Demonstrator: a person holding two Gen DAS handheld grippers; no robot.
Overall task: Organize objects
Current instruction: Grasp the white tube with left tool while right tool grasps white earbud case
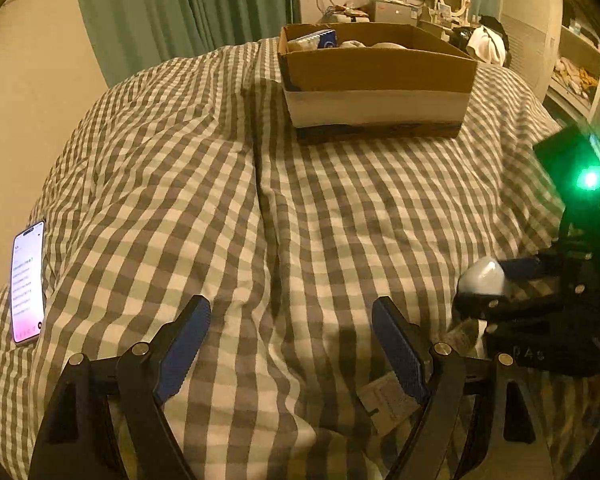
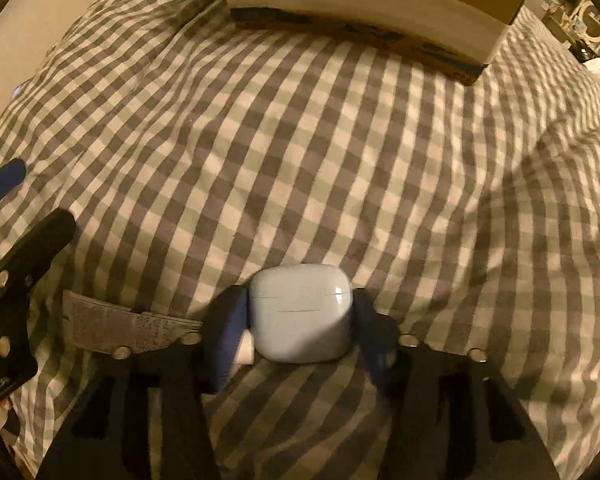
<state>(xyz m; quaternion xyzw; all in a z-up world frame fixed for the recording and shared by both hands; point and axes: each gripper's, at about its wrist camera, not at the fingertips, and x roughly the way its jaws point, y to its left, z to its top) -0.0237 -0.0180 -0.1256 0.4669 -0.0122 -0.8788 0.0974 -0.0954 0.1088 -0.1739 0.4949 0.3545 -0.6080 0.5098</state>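
My right gripper (image 2: pixel 300 312) is shut on a pale blue earbud case (image 2: pixel 302 312), held just above the checked bedspread (image 2: pixel 300 140). In the left wrist view the same case (image 1: pixel 482 278) shows at the right, clamped in the right gripper (image 1: pixel 488 286). My left gripper (image 1: pixel 291 316) is open and empty over the bedspread (image 1: pixel 220 200). A cardboard box (image 1: pixel 376 80) with several items inside stands ahead on the bed; its near wall also shows in the right wrist view (image 2: pixel 360 12).
A lit phone (image 1: pixel 28 282) lies at the bed's left edge. A paper label (image 1: pixel 384 404) lies under my left gripper's right finger; it also shows in the right wrist view (image 2: pixel 112 320). Green curtains (image 1: pixel 180 12) and a cluttered desk (image 1: pixel 400 8) stand behind the bed.
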